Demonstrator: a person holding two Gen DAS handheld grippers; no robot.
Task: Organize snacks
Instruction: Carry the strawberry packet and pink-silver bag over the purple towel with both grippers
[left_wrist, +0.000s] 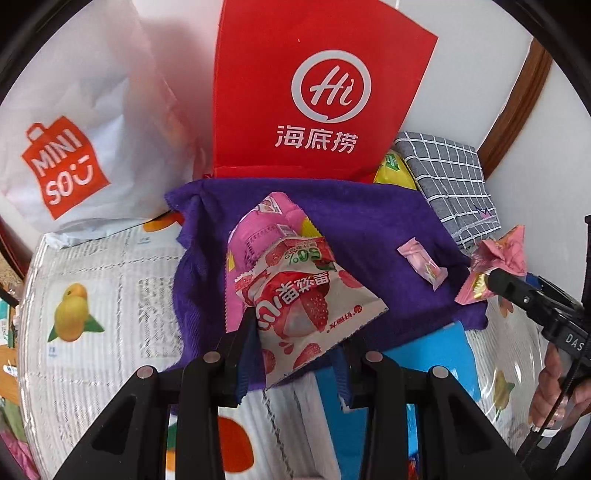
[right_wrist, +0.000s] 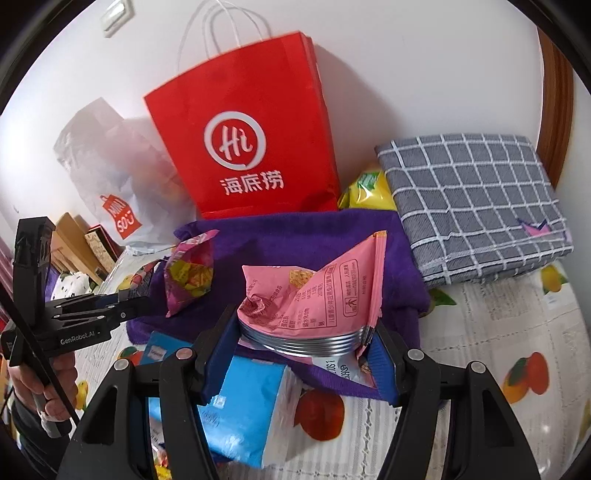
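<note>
Black claws (right_wrist: 306, 354), blue pads (right_wrist: 218, 365)

Glossy plastic film on the strawberry packet (left_wrist: 295, 295) and the crumpled pink packet (right_wrist: 317, 291). Shiny ribbed metal at the rim (right_wrist: 303, 343) beneath that pink film. Matt red paper for the bag (right_wrist: 251, 140); thin, faintly translucent white plastic for the Miniso bag (left_wrist: 85, 122). Fuzzy purple cloth (left_wrist: 369, 221), woven grey checked cloth (right_wrist: 472, 199). Glossy clear cover over the printed tablecloth (left_wrist: 92, 266). Matt black plastic on the gripper arms (right_wrist: 177, 406).
</note>
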